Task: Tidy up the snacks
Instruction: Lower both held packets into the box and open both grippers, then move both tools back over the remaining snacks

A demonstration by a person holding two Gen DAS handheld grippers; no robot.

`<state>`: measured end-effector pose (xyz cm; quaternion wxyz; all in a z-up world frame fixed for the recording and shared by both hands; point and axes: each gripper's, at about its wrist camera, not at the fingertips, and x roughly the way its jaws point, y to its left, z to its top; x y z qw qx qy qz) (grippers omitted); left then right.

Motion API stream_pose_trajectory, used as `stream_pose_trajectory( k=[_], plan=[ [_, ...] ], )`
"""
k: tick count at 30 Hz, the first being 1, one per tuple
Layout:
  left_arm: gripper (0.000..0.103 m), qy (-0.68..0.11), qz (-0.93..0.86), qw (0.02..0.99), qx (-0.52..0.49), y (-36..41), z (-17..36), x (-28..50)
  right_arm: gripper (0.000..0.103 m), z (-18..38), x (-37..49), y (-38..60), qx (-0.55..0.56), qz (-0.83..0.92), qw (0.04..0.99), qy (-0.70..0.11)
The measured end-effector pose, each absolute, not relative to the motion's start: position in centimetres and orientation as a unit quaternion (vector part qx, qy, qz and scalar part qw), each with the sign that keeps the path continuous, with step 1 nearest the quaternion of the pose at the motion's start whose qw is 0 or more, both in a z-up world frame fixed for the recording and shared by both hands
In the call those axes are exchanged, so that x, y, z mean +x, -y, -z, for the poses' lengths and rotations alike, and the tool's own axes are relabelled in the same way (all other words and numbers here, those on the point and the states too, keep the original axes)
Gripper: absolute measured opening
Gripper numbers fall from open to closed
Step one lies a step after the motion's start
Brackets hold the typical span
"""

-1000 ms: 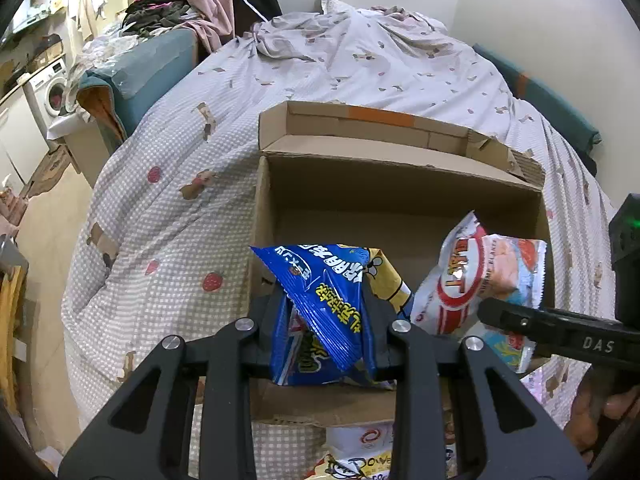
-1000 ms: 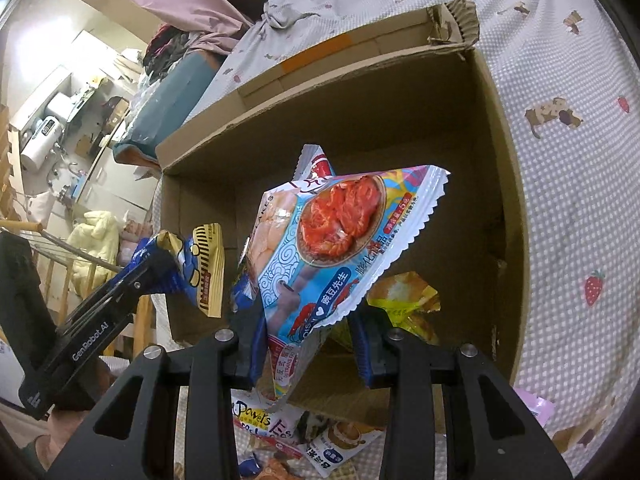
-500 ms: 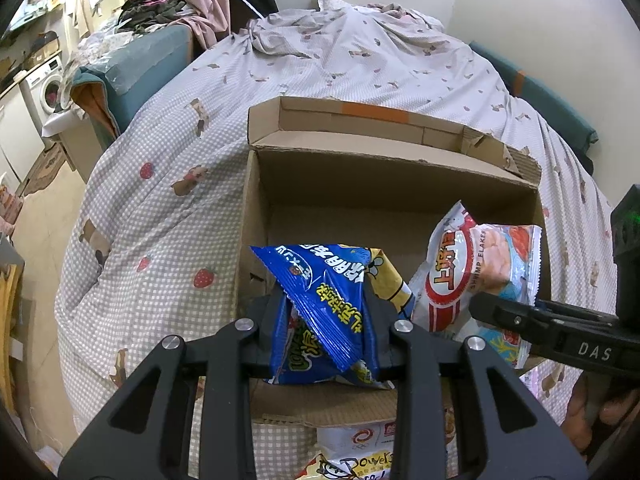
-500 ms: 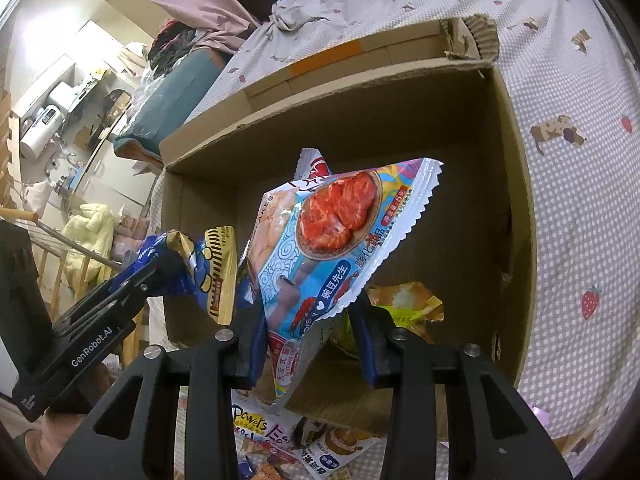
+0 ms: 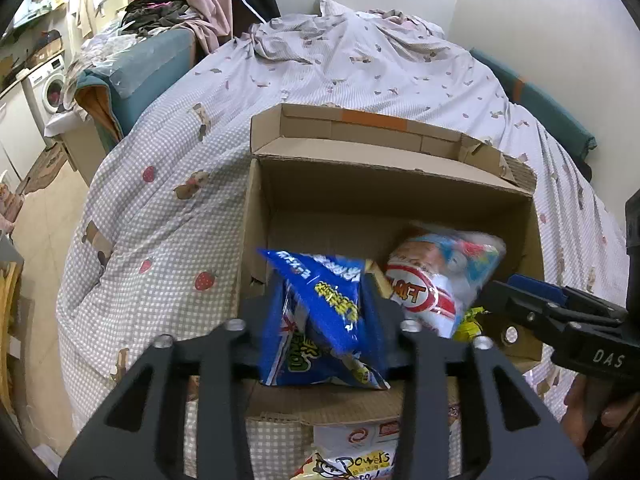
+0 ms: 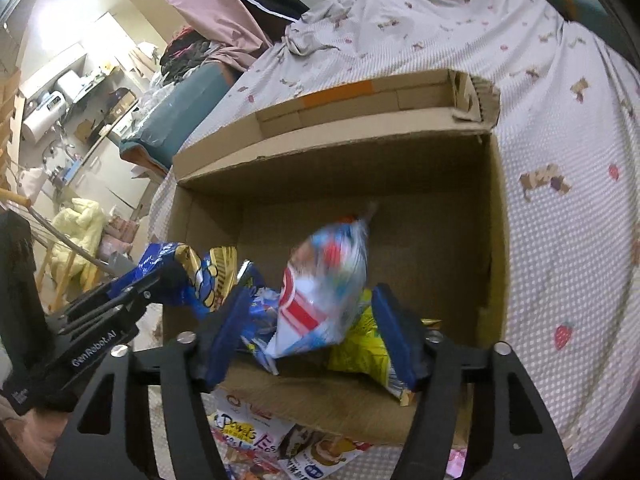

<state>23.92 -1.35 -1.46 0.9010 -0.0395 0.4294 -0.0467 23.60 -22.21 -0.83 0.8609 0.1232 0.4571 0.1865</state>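
An open cardboard box (image 5: pixel 400 196) (image 6: pixel 360 160) stands on the bed. My left gripper (image 5: pixel 324 320) is shut on a blue snack bag (image 5: pixel 324 308) and holds it over the box's near left corner; it also shows in the right wrist view (image 6: pixel 180 276). My right gripper (image 6: pixel 308 320) is open with wide jaws over the box's near edge. The white, red and blue shrimp snack bag (image 6: pixel 324 292) (image 5: pixel 440 276) is blurred and falling free between its fingers into the box. A yellow bag (image 6: pixel 360 344) lies on the box floor.
More snack packets (image 6: pixel 256 440) (image 5: pixel 356 460) lie on the bedcover just before the box. The checked bedcover (image 5: pixel 160 220) surrounds the box. A teal cushion and a clothes pile (image 5: pixel 148 64) are at the far left, beyond the bed edge.
My right gripper has opened and let go of the shrimp snack bag, which now drops into the box. My left gripper still holds the blue bag and has edged forward.
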Motion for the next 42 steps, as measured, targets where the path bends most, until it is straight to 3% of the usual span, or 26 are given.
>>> stream_pose_trajectory(
  k=[6, 21, 25, 31, 42],
  plan=[
    [0.082, -0.413, 0.036, 0.909, -0.031, 1.3, 0.9, 23.2, 0.082, 0.4, 23.5, 22.6, 0.130, -0.183, 0.866, -0.447],
    [0.083, -0.398, 0.035, 0.916, -0.040, 0.7, -0.2, 21.5, 0.083, -0.6, 22.6, 23.4, 0.123, -0.179, 0.874, -0.435],
    [0.098, -0.394, 0.038, 0.916, -0.059, 0.2, -0.9, 20.8, 0.088, -1.2, 21.8, 23.7, 0.132, -0.181, 0.876, -0.428],
    [0.098, -0.386, 0.037, 0.920, -0.061, 0.0, -2.0, 19.5, 0.099, -2.7, 19.9, 23.7, 0.118, -0.175, 0.892, -0.399],
    [0.098, -0.400, 0.028, 0.913, -0.072, -1.2, -2.0, 16.6, 0.100, -2.5, 17.0, 24.6, 0.126, -0.169, 0.887, -0.411]
  ],
)
